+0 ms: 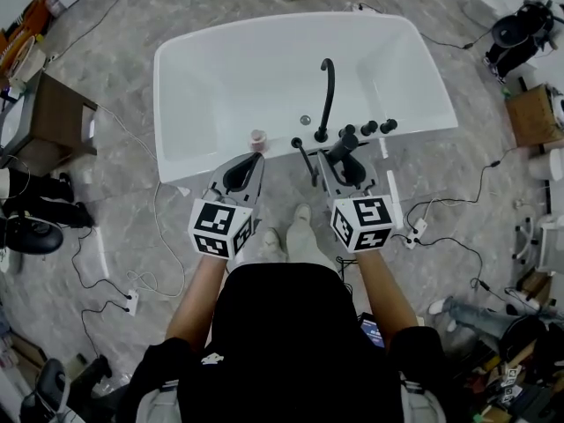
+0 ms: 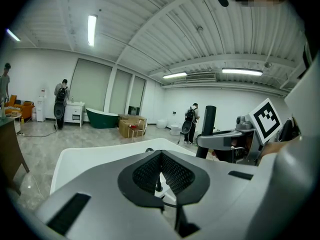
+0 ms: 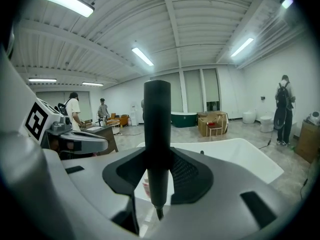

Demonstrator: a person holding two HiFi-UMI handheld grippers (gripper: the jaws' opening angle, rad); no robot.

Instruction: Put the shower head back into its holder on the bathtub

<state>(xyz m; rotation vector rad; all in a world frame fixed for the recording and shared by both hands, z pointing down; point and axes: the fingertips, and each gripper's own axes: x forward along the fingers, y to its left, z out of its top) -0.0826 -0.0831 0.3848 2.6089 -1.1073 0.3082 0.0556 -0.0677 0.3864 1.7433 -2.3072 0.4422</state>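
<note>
Bright ceiling strip lights (image 3: pixel 142 56); fisheye distortion, dark corners.

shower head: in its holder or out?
Out. The right gripper is shut on the black shower head, which stands upright between its jaws by the near rim of the bathtub.
</note>
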